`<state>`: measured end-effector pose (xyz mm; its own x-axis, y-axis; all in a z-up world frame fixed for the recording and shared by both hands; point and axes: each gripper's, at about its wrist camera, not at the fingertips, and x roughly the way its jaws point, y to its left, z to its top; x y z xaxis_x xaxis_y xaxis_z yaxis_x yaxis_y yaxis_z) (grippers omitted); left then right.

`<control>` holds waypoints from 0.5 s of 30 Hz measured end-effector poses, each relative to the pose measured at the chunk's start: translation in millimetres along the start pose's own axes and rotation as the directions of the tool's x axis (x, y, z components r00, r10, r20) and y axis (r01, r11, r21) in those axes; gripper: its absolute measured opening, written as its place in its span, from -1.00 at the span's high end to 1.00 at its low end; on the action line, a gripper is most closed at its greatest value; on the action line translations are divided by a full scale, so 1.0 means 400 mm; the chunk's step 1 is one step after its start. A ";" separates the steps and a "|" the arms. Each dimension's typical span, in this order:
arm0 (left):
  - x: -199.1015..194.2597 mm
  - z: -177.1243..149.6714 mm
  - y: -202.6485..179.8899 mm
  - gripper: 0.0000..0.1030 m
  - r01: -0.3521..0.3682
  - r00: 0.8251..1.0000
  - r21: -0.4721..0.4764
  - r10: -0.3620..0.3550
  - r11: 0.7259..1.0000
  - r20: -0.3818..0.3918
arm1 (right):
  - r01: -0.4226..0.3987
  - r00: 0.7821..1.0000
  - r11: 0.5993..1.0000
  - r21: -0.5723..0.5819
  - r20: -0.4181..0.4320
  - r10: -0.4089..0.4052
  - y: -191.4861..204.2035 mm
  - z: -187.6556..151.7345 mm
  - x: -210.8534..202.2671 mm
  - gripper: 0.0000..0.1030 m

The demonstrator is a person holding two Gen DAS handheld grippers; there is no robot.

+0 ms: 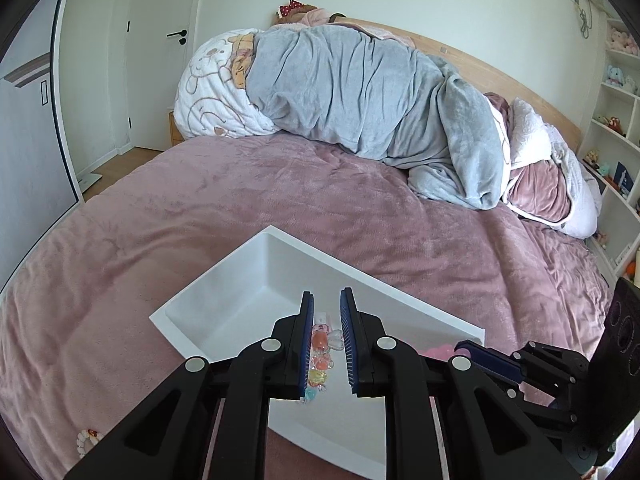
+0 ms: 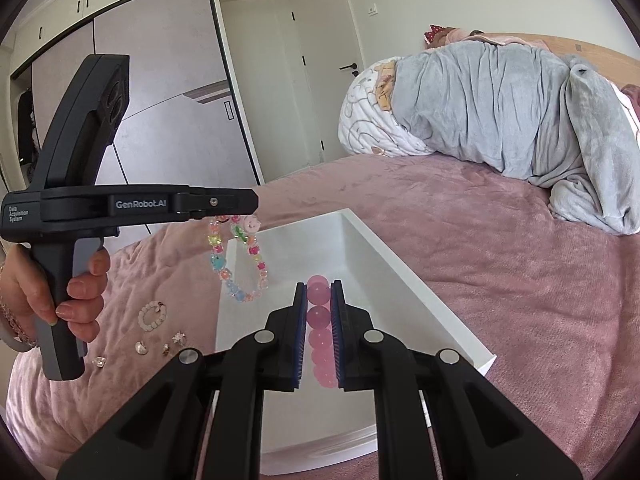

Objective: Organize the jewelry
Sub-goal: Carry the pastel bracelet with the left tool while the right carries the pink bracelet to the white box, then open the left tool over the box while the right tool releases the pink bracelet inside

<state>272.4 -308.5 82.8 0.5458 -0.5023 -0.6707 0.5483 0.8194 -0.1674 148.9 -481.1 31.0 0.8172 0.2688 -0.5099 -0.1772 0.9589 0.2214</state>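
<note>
Your left gripper point(image 1: 325, 344) pinches the colourful bracelet point(image 2: 236, 264); your right gripper point(image 2: 319, 334) pinches the pink bead bracelet point(image 2: 319, 322), both over the bare white tray point(image 2: 400, 272). Nothing is stowed yet, I judge, and the small pieces point(image 2: 154, 332) near left on the bedspread point(image 2: 500, 280) remain.

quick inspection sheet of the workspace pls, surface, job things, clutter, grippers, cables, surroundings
surface: pink bedspread, rumpled.
job's things: white tray on the bed; multicoloured bead bracelet hanging from the left gripper; pink bead bracelet between the right gripper's pads, above the tray; white bead bracelet and small earrings loose on the bedspread.
clutter: heaped grey blanket and cartoon quilt.
grippers: both shut on bracelets.
cables: nothing seen.
surroundings: wardrobe, door, toy shelves.
</note>
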 end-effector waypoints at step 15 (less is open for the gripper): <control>0.151 -0.047 -0.008 0.11 -0.107 0.993 0.050 0.109 0.993 -0.044 | -0.025 1.000 0.999 0.037 -0.013 0.025 -0.037 -0.028 0.047 0.73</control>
<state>291.9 -336.3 29.2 0.5742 -0.3970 -0.7160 0.5176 0.8536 -0.0582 160.9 -489.3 8.8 0.8054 0.2940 -0.5146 -0.1770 0.9480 0.2646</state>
